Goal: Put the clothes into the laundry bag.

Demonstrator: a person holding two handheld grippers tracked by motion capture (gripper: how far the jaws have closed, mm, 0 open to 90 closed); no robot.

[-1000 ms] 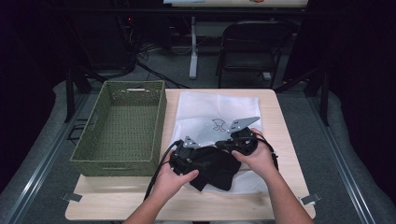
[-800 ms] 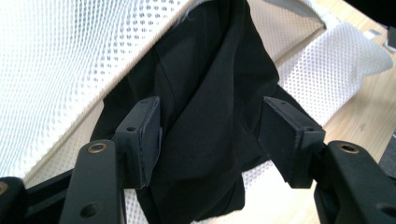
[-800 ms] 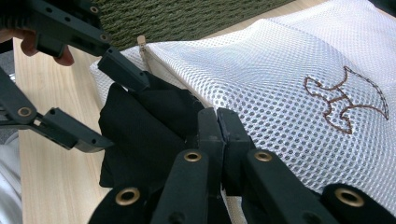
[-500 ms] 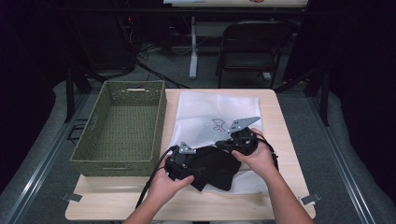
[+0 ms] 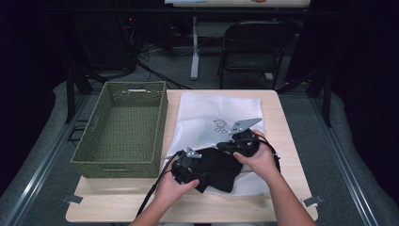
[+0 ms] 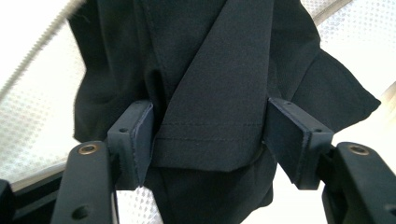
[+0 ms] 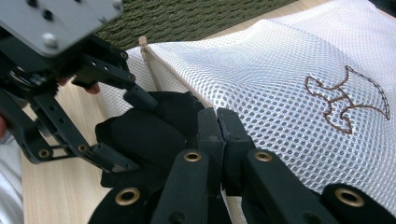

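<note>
A black garment [image 5: 221, 172] lies bunched at the near end of a white mesh bag [image 5: 211, 110] with a brown embroidered emblem. My left gripper [image 5: 206, 170] sits low at the garment's left side. In the left gripper view its jaws [image 6: 212, 135] stand on either side of a flat hemmed fold of the black garment [image 6: 224, 70]. They have just been opening and do not squeeze the fold. My right gripper [image 7: 217, 116] is shut on the zipper edge of the mesh bag [image 7: 280, 70], right beside the black garment [image 7: 144, 135].
A green woven basket [image 5: 122, 127] stands at the left of the wooden table [image 5: 277, 108], close against the bag. A folding chair [image 5: 254, 47] and cables are on the floor beyond the far edge. Both hands are near the front edge.
My left gripper has sunk toward the table and come slightly nearer, with the black garment still between its jaws. The right gripper and the bag have stayed put.
</note>
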